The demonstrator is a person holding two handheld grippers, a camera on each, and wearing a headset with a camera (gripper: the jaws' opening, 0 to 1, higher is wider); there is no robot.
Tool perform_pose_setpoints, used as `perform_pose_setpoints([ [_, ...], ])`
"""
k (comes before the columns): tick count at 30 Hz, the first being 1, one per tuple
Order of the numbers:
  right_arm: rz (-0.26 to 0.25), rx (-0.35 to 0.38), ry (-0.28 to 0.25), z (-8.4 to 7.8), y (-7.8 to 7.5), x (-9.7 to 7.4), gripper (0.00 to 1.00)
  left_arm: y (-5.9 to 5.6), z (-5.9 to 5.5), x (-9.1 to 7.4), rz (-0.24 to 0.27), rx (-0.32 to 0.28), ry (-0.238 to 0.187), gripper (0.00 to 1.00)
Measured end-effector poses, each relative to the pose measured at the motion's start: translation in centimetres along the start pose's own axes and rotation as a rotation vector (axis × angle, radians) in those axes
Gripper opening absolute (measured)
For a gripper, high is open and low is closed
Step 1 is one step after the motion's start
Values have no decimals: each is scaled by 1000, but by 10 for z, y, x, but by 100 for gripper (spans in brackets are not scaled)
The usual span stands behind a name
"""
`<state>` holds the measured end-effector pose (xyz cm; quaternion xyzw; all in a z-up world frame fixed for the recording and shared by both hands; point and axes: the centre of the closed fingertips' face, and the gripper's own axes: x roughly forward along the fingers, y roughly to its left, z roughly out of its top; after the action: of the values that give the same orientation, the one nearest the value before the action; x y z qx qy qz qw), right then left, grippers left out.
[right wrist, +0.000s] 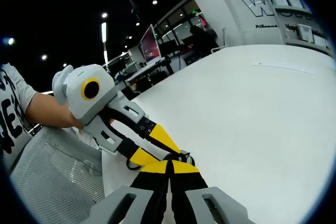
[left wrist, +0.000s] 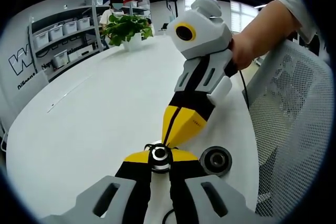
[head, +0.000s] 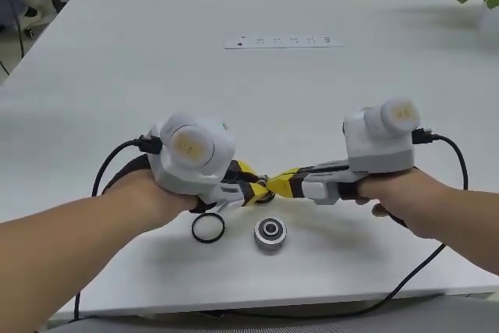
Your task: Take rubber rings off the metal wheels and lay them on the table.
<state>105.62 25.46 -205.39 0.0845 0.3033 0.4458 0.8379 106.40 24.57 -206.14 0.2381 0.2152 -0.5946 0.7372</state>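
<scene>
Now your left gripper (left wrist: 159, 159) clamps the metal wheel (left wrist: 159, 153) between its jaws; your right gripper (right wrist: 169, 165), jaws pinched shut, seems to nip its rubber ring (right wrist: 182, 157). The wheel is hard and slick, so hold it firmly; the ring is thin and stretchy, so take its edge. A loose ring (head: 208, 228) and second wheel (head: 270, 233) lie nearby on the table (head: 234, 99).

The white table (head: 234, 99) carries a loose black rubber ring (head: 208, 228) just beside a metal wheel (head: 270, 232); a pale marked strip (head: 284, 41) lies farther back.
</scene>
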Motion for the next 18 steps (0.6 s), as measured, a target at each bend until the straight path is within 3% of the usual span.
perform_pose_setpoints([
  [5,19,10,-8,1,3,-1,0,0,0,0,0,1,-1,8],
  [18,-29,1,-10,2,-7,-3,0,0,0,-1,-7,-24,-19,9],
])
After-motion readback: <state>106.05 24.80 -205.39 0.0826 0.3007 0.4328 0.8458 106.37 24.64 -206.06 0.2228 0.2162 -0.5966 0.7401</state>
